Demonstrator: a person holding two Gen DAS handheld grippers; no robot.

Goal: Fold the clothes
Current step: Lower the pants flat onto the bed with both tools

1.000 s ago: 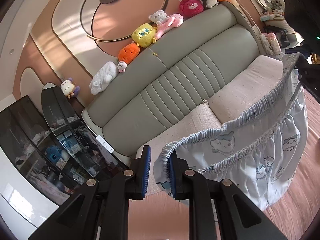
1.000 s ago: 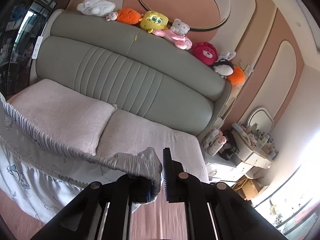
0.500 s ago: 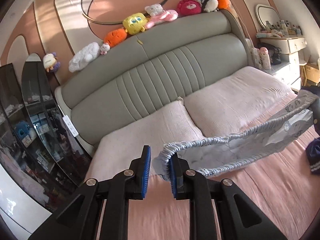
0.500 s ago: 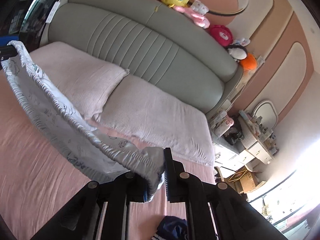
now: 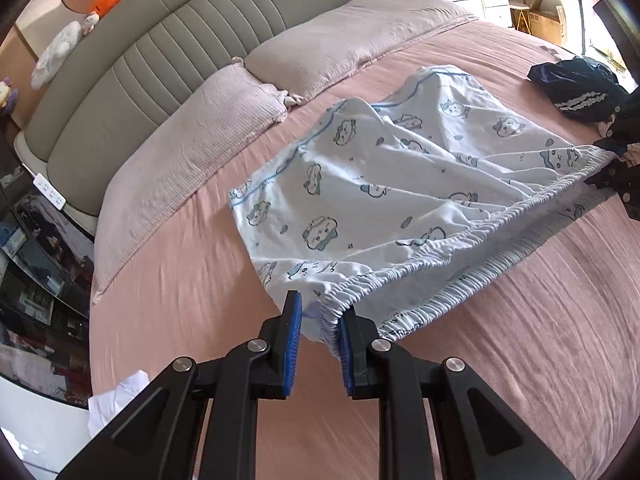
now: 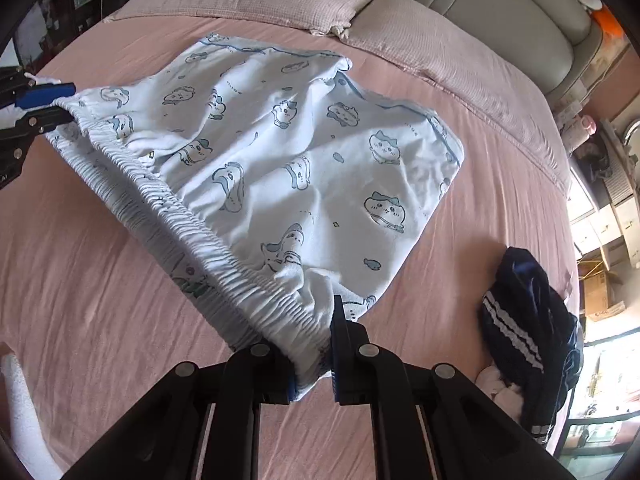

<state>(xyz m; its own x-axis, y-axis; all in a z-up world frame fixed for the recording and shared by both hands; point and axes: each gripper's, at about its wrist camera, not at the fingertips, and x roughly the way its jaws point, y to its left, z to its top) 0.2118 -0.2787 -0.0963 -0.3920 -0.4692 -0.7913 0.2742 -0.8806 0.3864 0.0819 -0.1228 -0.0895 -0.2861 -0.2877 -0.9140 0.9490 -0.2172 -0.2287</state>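
Left claw (image 5: pixel 318 332): pinching one end of the gathered elastic waistband (image 5: pixel 460 244) of the pale-blue cotton shorts printed with small cartoon animals (image 5: pixel 380 168), blue pads not fully together, the bunched corner wedged against the right-hand pad. Same claw seen at the far left edge of the right wrist view, blue pad clamped at the waistband's other end from there.

Between the two claws: waistband stretched into one straight line, raised just off the pink bedsheet (image 5: pixel 180 280), this line being the garment's long axis for the moment. Shorts body spread away from both claws toward the two pale pillows (image 5: pixel 224 120) and grey padded headboard (image 5: pixel 168 32), leg hems lying on the bed, middle rumpled and slightly tented.

Right claw (image 6: pixel 310 344): pinching the right end of the waistband, cloth packed in the gap and spilling over the left finger. Neither arm nearer; each at its own end, garment straight ahead of both.

Probable next move: lowering the band flat, then carrying one end across to the other, so the relation that matters is this left-to-right line.

Far right: crumpled dark navy garment with white stripes (image 6: pixel 524 320), well apart from the shorts.

Hard to make out: whether both waistband layers sit inside each claw, lower layer sagging beneath; underside of shorts hidden; white cloth at frame edges cut off.
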